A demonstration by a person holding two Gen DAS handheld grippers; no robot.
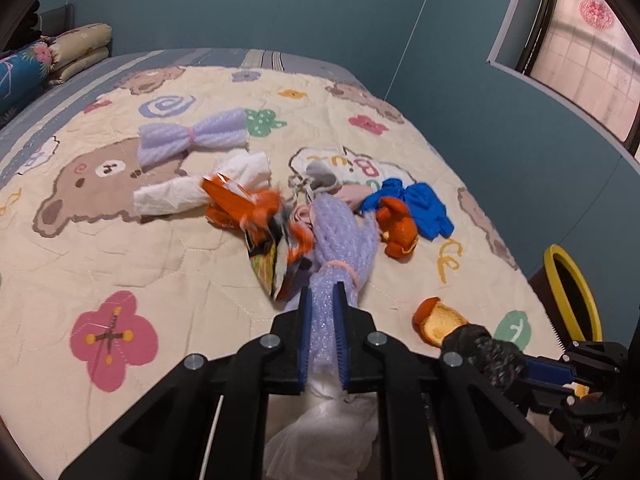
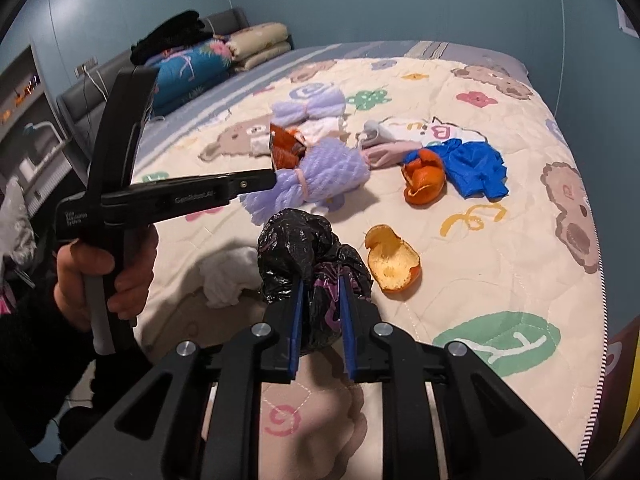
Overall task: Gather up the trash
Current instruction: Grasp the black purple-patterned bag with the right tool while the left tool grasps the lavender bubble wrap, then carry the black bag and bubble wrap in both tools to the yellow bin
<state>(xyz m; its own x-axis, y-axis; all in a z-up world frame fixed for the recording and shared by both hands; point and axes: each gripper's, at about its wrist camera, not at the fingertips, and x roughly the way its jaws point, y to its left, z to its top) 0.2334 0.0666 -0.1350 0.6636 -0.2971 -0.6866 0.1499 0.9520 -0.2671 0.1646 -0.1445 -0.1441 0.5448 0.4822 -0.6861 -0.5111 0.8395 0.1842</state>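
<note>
Between the left gripper's (image 1: 323, 312) blue fingers (image 1: 304, 332) a purple foam net (image 1: 340, 236) was clamped, its gathered neck, tied with a pale band, just ahead of the tips and its flared end hanging out over the pile beyond. Gripping near the tie was probably deliberate: there the loose mesh bunches into something firm enough to pinch. In the right wrist view the net swung free of the bed (image 2: 500, 240), so it had been lifted clear.

The right gripper (image 2: 320, 292) was likewise clenched, its fingers (image 2: 297, 312) biting into a crumpled black bag (image 2: 304, 248), glossy and wrinkled, with faint purple print where it was squeezed. The bag bulged above the tips and seemed held off the quilt. With one piece in each hand, the person looked set to carry two pieces of rubbish at once.

A white tissue (image 2: 228, 276) lay on the quilt just below the left gripper. Beside the right gripper sat an orange peel (image 2: 394, 264), cupped, pale pith up. Further out was the main heap: a torn orange wrapper (image 1: 256, 216), a second curled peel (image 1: 396, 228) touching a blue glove (image 1: 420, 204), more white tissue (image 1: 208, 188), and a second purple net (image 1: 192, 140) tied like a bow.

A yellow-rimmed bin (image 1: 576, 292) stood off the bed's right edge, near the right gripper, the likely place for everything held.
</note>
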